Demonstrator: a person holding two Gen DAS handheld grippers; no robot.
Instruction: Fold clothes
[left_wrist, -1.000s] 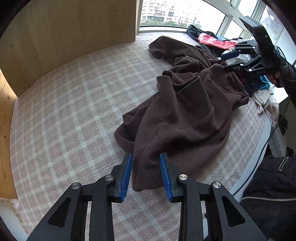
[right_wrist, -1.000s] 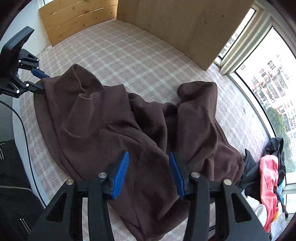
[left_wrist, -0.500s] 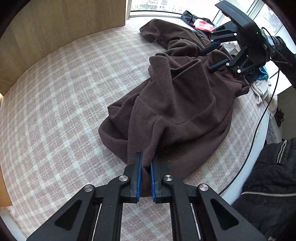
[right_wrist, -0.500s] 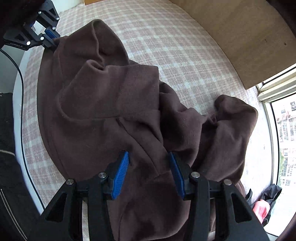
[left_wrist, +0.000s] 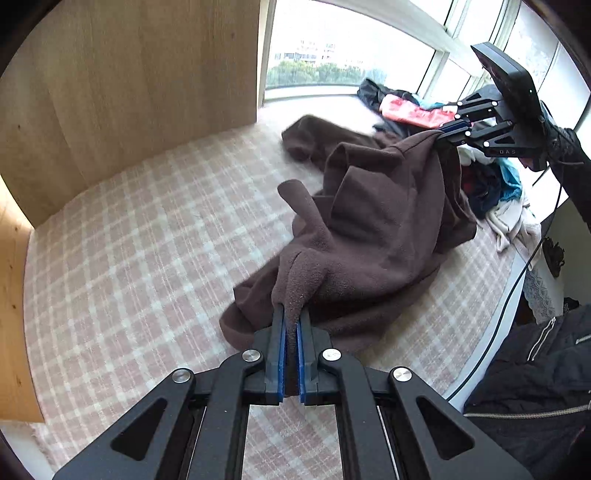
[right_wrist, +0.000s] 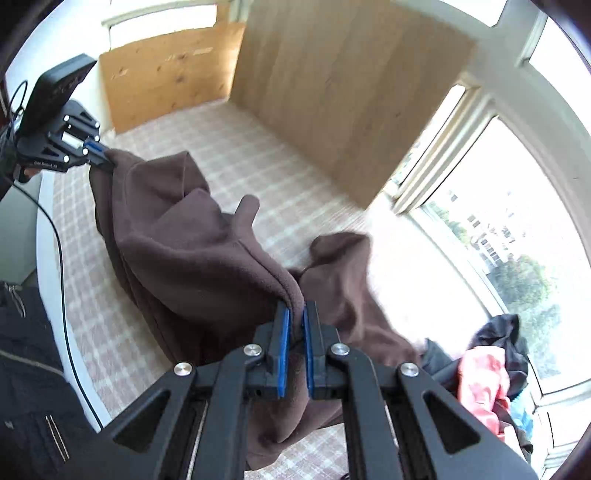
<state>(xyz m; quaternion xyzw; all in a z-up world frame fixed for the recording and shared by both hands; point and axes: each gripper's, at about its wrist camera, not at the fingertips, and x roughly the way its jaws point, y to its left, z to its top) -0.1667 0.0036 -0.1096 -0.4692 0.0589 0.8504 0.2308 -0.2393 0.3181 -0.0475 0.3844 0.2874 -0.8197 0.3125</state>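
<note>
With its jaws clamped on a fleece edge, the left gripper (left_wrist: 290, 325) lifts the dark brown fleece garment (left_wrist: 373, 221) off the pink checked bed cover (left_wrist: 129, 240); hem or sleeve, unclear.

Right view: right gripper (right_wrist: 294, 325), jaws pinched on another edge. Lift-and-spread step; next, pull taut. Lower folds hidden.

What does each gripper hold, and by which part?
Both are shut on the brown fleece garment: the left gripper and the right gripper each pinch a fold of its edge.
</note>
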